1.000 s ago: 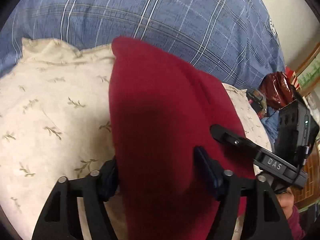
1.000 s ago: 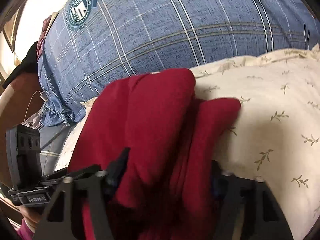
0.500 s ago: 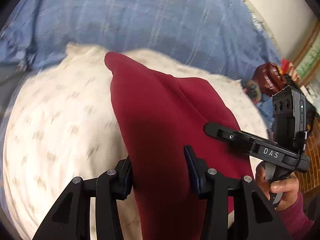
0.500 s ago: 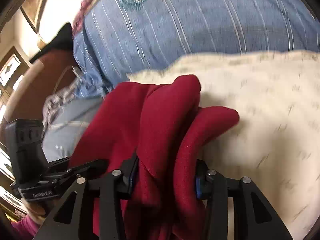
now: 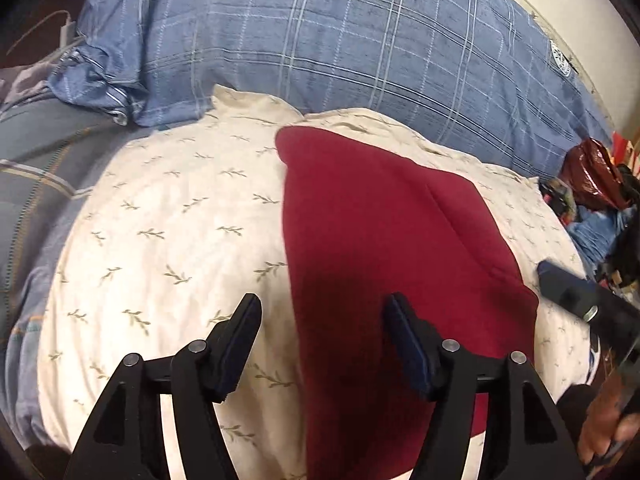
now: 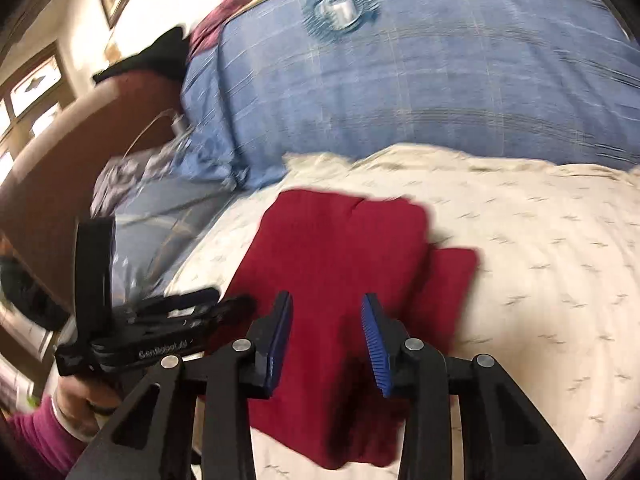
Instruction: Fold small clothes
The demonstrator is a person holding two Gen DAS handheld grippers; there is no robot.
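The folded red garment [image 5: 384, 248] is lying lengthwise ahead of both tools on the leaf-print cover [image 5: 160, 240]. The left tool [image 5: 322, 344] is spreading over its near left edge, gripping nothing; the right tool [image 6: 326, 336] is narrowing above its near end, empty, and seemingly nearer.

The red garment [image 5: 384, 248] is a soft, matt cloth with a faint nap. It lies on a cream pillow [image 5: 168, 232] of smooth cotton-like fabric printed with small leaf sprigs. Beyond it, the blue checked cover [image 5: 360, 52] looks woven and slightly coarse. The left tongs [image 5: 322, 338] are matt black plastic with shiny metal rivets; the right tongs [image 6: 326, 330] carry ribbed blue pads [image 6: 374, 344]. Far right, a dark red bag [image 5: 592, 176] shines glossy.
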